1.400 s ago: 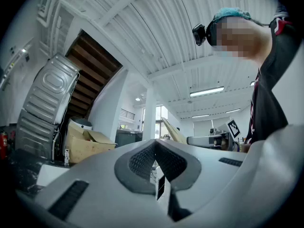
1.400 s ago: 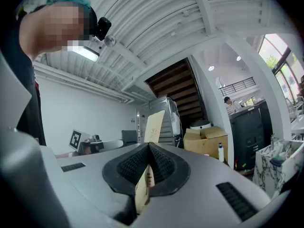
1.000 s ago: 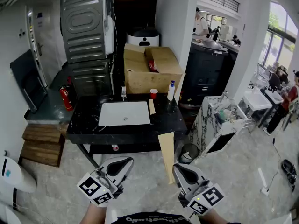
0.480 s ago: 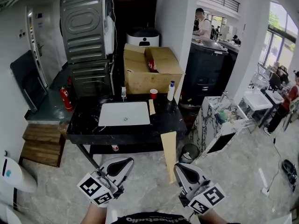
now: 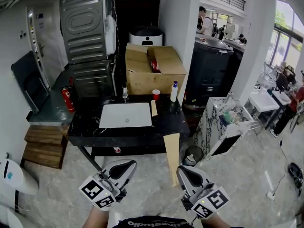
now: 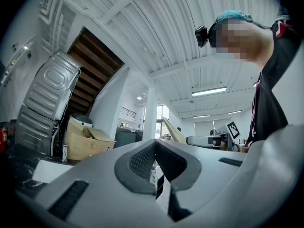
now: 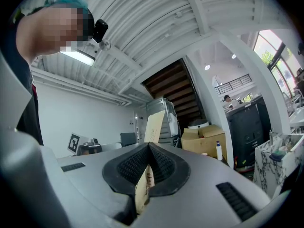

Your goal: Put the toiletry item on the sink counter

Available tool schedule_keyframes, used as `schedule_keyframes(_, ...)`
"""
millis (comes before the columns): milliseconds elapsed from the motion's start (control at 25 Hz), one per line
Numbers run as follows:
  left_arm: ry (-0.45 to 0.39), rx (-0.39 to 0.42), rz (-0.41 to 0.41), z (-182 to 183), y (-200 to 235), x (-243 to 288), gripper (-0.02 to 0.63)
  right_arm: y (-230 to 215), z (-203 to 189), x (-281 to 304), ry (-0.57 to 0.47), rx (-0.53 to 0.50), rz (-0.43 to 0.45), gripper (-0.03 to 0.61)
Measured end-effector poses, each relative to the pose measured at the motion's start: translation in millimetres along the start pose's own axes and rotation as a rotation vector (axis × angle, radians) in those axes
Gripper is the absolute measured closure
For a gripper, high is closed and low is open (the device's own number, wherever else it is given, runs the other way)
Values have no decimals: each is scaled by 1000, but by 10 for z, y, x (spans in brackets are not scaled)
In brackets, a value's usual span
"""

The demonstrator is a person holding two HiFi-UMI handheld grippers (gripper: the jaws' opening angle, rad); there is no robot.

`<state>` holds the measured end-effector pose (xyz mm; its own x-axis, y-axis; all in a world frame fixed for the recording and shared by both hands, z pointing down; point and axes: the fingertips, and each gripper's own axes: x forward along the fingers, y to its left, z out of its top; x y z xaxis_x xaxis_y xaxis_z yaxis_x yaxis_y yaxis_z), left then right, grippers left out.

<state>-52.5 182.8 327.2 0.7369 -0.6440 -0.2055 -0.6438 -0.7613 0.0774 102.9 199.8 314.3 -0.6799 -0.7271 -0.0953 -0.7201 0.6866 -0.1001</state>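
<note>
- Head view: little has changed from half a second ago. My left gripper (image 5: 124, 166) and right gripper (image 5: 184, 171) sit low in the frame where they were, and the tan carton (image 5: 171, 156) rises from the right one at the same tilt.
- The carton is long, flat and matte, like cardboard. It is well short of the sink counter (image 5: 85, 125), a glossy black veined slab with a white rectangular basin (image 5: 126, 115) sunk into it.
- At the back of the counter stand a red cup (image 5: 156, 94) and a white pump bottle (image 5: 174, 92) with a blue top. Behind them an open cardboard box (image 5: 154, 70) shows something red inside.
- Left gripper view: the ribbed dark pads meet at their tips and pinch nothing that I can see.
- Right gripper view: the ribbed pads are clamped on the lower part of the carton, which juts upward past them.
</note>
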Motion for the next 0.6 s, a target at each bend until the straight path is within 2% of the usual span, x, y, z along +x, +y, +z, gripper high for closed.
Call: schedule_keyframes(600,19,23,63,-184,-175,381,600,-484,-26,-128,1,39,58,541)
